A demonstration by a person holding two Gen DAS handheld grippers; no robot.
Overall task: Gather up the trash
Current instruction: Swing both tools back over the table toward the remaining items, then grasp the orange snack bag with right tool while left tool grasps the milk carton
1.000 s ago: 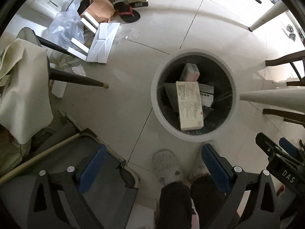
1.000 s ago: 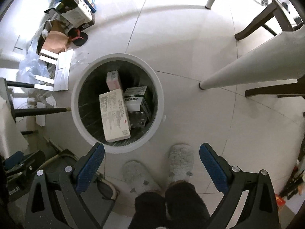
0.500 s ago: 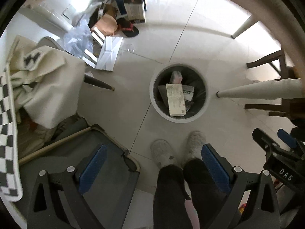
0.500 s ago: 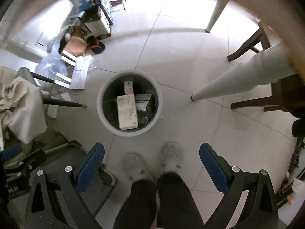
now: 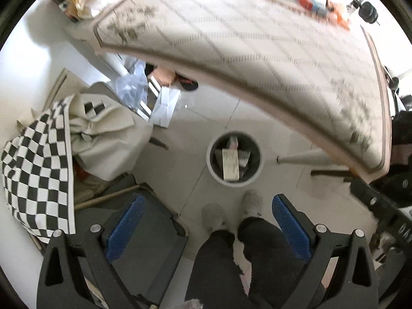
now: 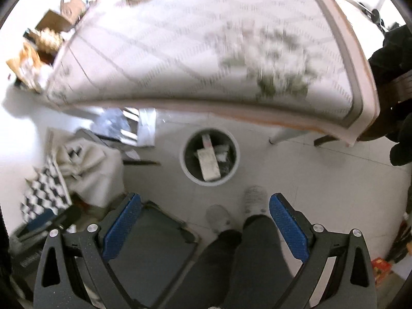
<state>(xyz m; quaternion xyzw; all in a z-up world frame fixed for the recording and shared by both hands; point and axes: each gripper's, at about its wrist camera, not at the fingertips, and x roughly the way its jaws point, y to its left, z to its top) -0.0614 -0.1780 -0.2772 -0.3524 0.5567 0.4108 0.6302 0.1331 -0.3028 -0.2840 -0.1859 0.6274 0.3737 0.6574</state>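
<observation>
Left of the trash bin (image 5: 233, 159), we see a checkered cloth (image 5: 36, 170) and a cream cloth (image 5: 108, 139) heaped together, with white papers (image 5: 164, 105) on the floor beyond them. Nearer us on that side, our left gripper (image 5: 206, 229) shows its blue-padded fingers (image 5: 126, 221) spread wide, with nothing between them. The trash bin itself, round, white-rimmed and dark inside, stands on the tiled floor (image 5: 283, 139) and holds a long pale box (image 5: 230, 164) lying on other cartons. Just on the near side of the trash bin, our two slippered feet (image 5: 252, 202) stand on the tiles. Above and right of the trash bin, the patterned table (image 5: 257, 51) edge sweeps across, blurred, one white leg (image 5: 301, 158) reaching the floor just right of the bin. From the right wrist camera, our right gripper (image 6: 204, 228) is likewise fully parted and empty, its fingers (image 6: 288, 226) framing the feet below the trash bin (image 6: 209, 157).
</observation>
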